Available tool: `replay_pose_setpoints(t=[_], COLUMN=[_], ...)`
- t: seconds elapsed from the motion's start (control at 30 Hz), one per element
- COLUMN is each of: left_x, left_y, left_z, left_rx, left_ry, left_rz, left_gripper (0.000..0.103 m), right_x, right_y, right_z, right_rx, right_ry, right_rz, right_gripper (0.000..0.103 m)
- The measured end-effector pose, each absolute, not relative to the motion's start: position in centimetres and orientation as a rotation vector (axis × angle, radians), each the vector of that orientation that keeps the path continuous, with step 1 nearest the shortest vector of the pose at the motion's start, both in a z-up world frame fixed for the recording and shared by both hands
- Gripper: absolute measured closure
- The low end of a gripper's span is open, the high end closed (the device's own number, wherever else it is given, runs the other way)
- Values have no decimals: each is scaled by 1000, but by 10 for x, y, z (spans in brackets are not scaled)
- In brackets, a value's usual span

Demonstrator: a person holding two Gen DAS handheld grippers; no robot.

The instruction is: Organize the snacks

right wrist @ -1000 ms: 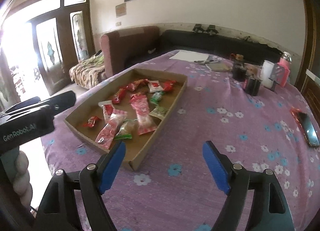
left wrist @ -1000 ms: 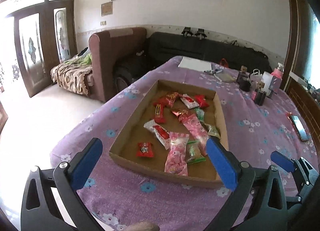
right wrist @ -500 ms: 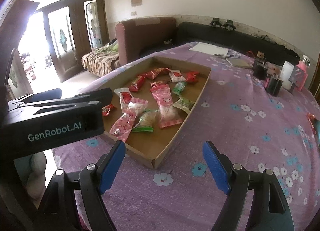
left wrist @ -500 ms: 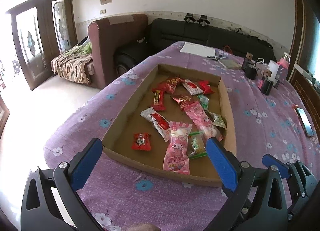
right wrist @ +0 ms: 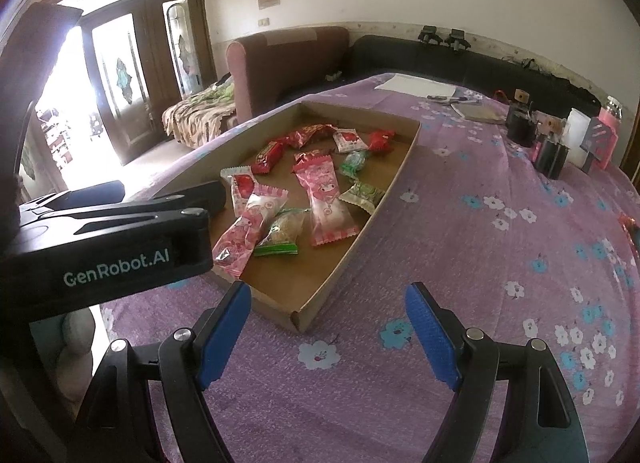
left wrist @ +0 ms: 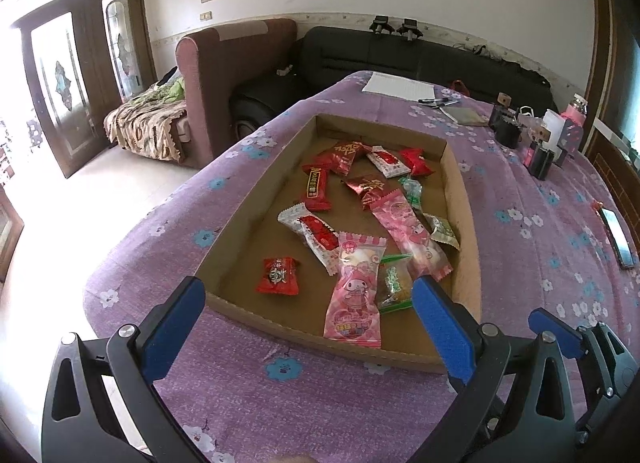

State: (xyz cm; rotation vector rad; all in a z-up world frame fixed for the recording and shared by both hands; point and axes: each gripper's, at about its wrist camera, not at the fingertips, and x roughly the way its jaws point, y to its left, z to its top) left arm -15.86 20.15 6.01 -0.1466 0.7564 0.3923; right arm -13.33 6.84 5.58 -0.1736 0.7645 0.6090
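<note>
A shallow cardboard tray (left wrist: 248, 207) (right wrist: 384, 199) lies on the purple flowered tablecloth and holds several wrapped snacks. Among them are pink character packets (left wrist: 354, 287) (right wrist: 324, 195), red candies (left wrist: 279, 275), and green packets (left wrist: 394, 283) (right wrist: 282, 233). My left gripper (left wrist: 308, 311) is open and empty, over the tray's near edge. It also shows in the right wrist view, where its black body (right wrist: 120, 231) hides part of the tray's left side. My right gripper (right wrist: 328, 323) is open and empty, above the cloth by the tray's near right corner.
A phone (left wrist: 618, 237) lies near the table's right edge. Dark cups, a white container and a pink bottle (right wrist: 600, 139) stand at the far right. Paper (left wrist: 398, 83), pens and a notebook lie at the far end. Sofas stand beyond the table.
Both grippers have moved forward toward the tray. The tray and snacks look larger and closer. The left gripper's body now covers more of the right wrist view. Both stay open.
</note>
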Motion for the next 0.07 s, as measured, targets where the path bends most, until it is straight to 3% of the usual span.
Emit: replay_pose_setpoints(t=[0.07], left_x=[-157], left_y=[201], left_z=[59], left_rx=[-145], left_ry=[762], left_rz=[399], left_gripper=[0], right_x=[-133], right_y=[68], right_z=[56], right_rx=[-172], right_ry=[765], right_rz=[608], right_gripper=[22])
